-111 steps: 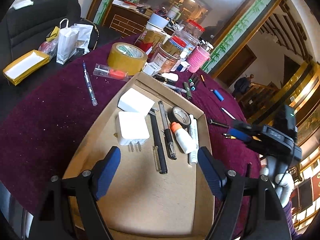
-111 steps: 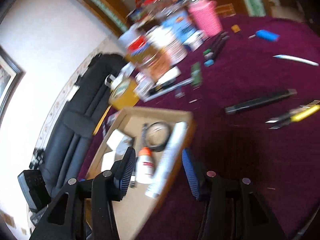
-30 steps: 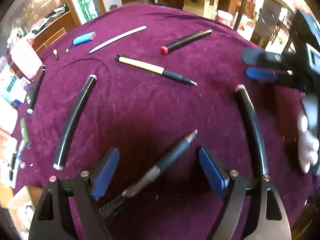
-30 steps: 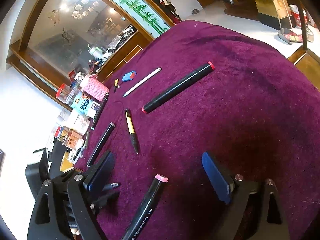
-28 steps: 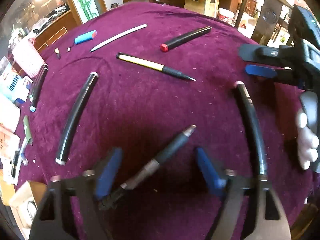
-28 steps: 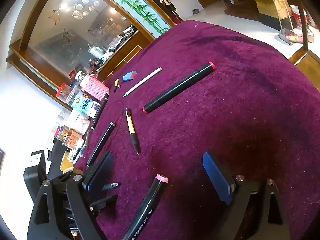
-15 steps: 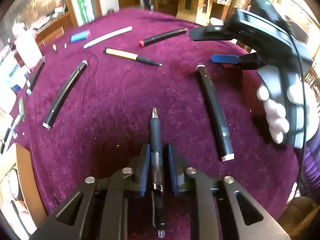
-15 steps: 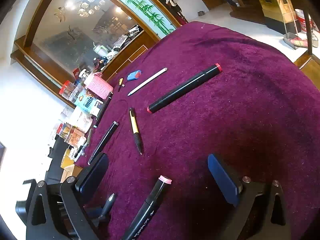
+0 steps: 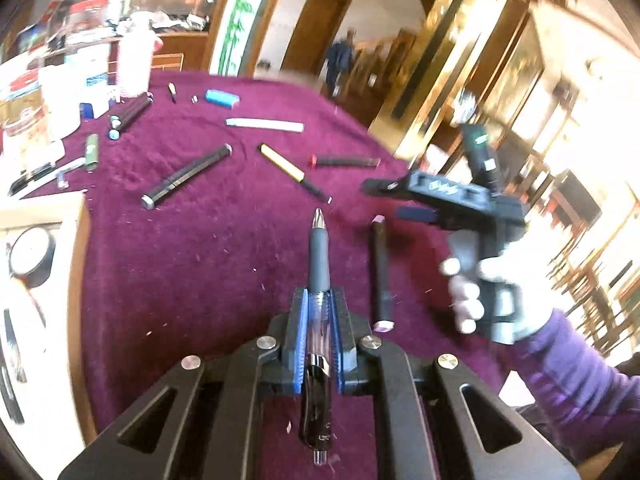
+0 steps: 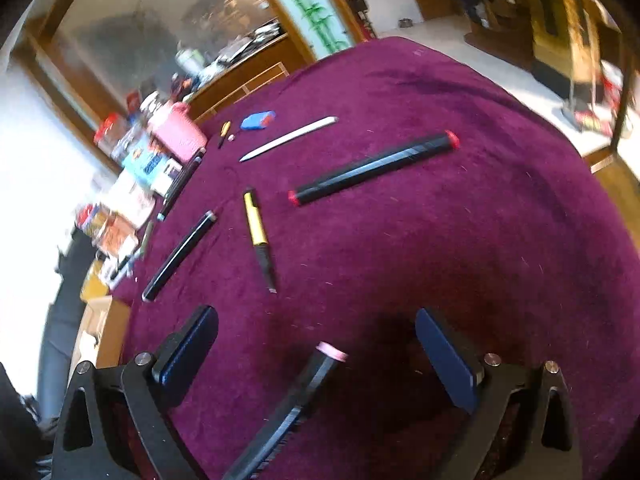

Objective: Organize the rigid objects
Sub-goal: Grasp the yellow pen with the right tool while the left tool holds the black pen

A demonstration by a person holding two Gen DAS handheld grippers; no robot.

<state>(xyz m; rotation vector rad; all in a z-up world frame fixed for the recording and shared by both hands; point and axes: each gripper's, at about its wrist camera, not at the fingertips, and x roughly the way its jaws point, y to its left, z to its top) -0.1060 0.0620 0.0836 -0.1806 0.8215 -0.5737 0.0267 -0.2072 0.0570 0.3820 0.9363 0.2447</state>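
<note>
My left gripper (image 9: 319, 300) is shut on a grey-grip ballpoint pen (image 9: 319, 256), held above the purple cloth with its tip pointing forward. My right gripper (image 10: 316, 340) is open, jaws wide, hovering over a black marker with pink caps (image 10: 296, 400) that lies between its fingers; the marker also shows in the left wrist view (image 9: 380, 272), as does the right gripper (image 9: 404, 200). The cardboard tray (image 9: 76, 264) with a tape roll (image 9: 30, 252) is at the left.
On the cloth lie a black marker with red caps (image 10: 372, 168), a yellow-black pen (image 10: 260, 236), a black pen (image 10: 180, 256), a white stick (image 10: 288, 138) and a blue lighter (image 10: 256, 120). Jars and a pink cup (image 10: 176, 132) crowd the far edge.
My left gripper closed on the ballpoint pen, lifted it off the cloth and swung toward the tray side. My right gripper stayed open and drifted over the pink-capped marker.
</note>
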